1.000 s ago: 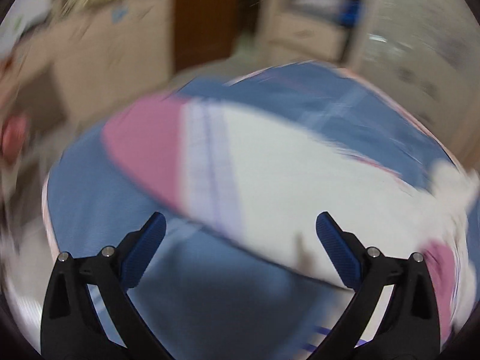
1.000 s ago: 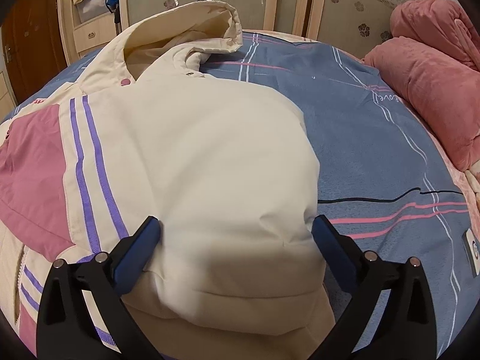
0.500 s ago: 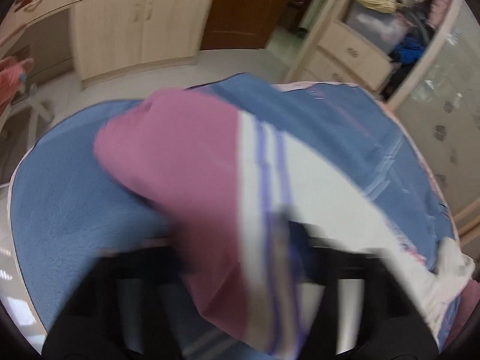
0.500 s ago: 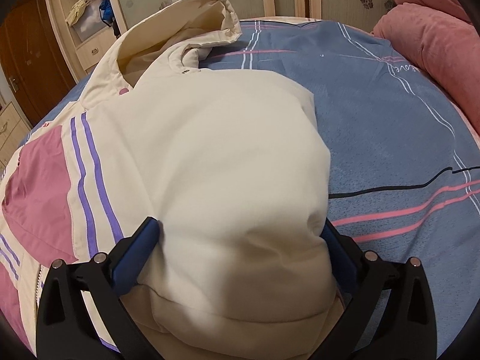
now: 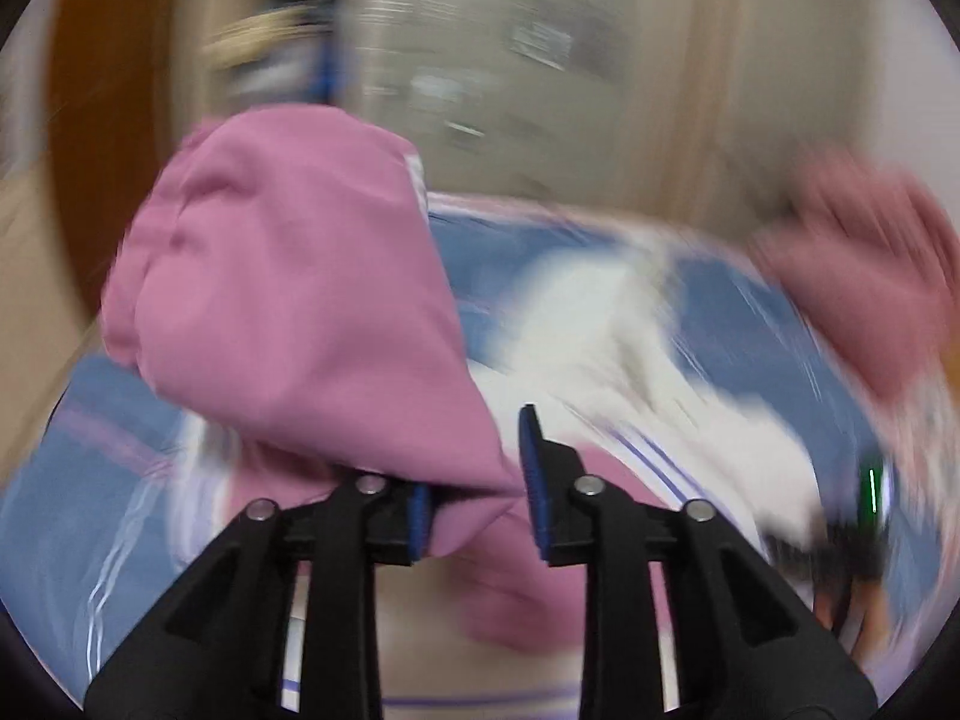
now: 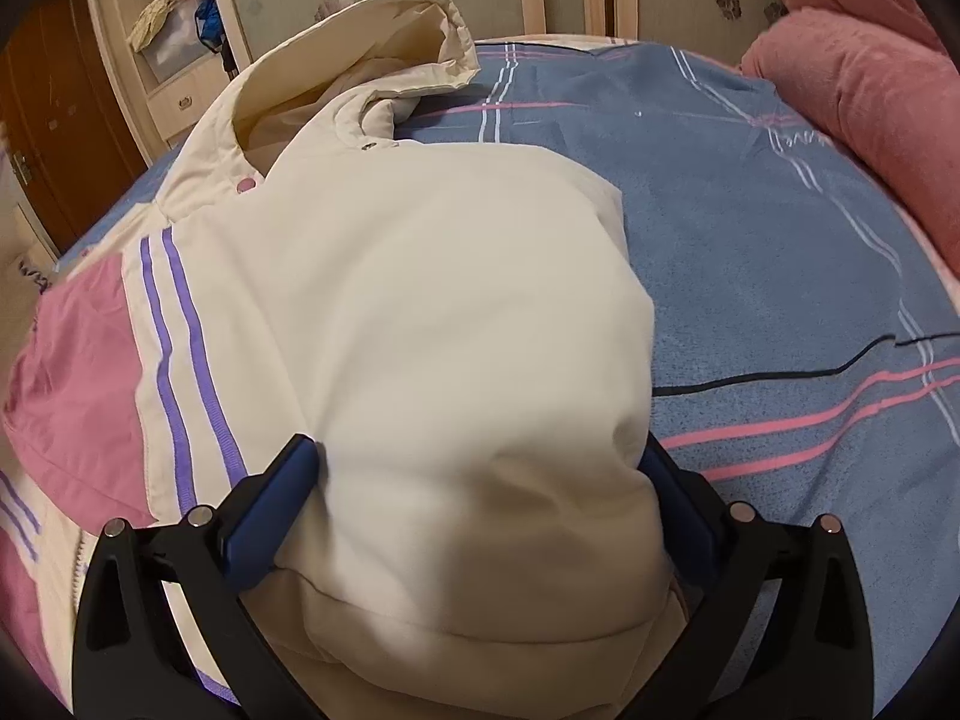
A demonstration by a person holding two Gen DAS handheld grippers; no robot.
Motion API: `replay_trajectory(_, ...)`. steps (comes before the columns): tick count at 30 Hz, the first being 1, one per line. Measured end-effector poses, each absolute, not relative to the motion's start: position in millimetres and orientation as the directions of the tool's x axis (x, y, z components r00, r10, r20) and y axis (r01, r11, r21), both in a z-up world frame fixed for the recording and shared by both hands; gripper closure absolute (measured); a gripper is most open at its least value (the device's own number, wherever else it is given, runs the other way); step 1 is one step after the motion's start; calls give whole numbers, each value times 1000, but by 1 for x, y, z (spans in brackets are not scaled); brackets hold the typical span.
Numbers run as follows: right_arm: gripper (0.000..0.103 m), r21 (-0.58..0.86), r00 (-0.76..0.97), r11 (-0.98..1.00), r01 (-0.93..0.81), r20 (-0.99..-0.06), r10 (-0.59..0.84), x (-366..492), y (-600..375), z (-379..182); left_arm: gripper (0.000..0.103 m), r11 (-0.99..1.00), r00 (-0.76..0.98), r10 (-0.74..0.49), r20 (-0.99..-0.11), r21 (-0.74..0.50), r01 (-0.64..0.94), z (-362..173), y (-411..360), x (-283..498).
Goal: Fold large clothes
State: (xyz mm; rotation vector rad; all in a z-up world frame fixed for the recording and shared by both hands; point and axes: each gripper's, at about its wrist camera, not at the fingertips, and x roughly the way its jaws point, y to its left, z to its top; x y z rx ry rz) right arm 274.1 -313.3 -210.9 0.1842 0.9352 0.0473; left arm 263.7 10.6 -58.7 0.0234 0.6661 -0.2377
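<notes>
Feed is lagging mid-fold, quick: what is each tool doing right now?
Left tool: nearly closed on the pink sleeve, jaws just eased slightly.
Right tool: wide open, astride the folded cream jacket, not clamping.

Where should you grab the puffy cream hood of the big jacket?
Probably the cream hood is best pinched at its raised rim, coming from above on the side toward the blue striped bedsheet. That edge stands up in a thin ridge clear of the sheet, so two fingers could close across it; the padded body looks too bulky.
</notes>
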Motion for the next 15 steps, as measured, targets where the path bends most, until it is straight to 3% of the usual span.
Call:
replay_trajectory(5, 1, 368, 654, 925, 93, -723, 222, 261, -344, -195, 62, 837, 645, -318, -694, 114, 536, -109, -107, 218)
replay_trajectory(6, 1, 420, 678, 902, 99, -692, 248, 256, -353, -190, 50, 814, 659, -303, -688, 173, 554, -117, -123, 209)
replay_trajectory(7, 1, 481, 712, 870, 109, -649, 269, 248, -364, -184, 37, 804, 675, -292, -678, 208, 557, -120, -131, 201)
replay_trajectory(8, 1, 531, 740, 840, 112, -609, 286, 242, -374, -179, 34, 798, 688, -287, -666, 232, 557, -121, -135, 196)
replay_trajectory(11, 1, 651, 788, 753, 93, -511, 344, 229, -396, -172, 33, 811, 711, -262, -652, 251, 529, -116, -127, 198)
replay_trajectory(15, 1, 762, 763, 646, -47, -390, 516, 227, -393, -164, 27, 903, 756, -114, -645, 250, 350, -106, -81, 221)
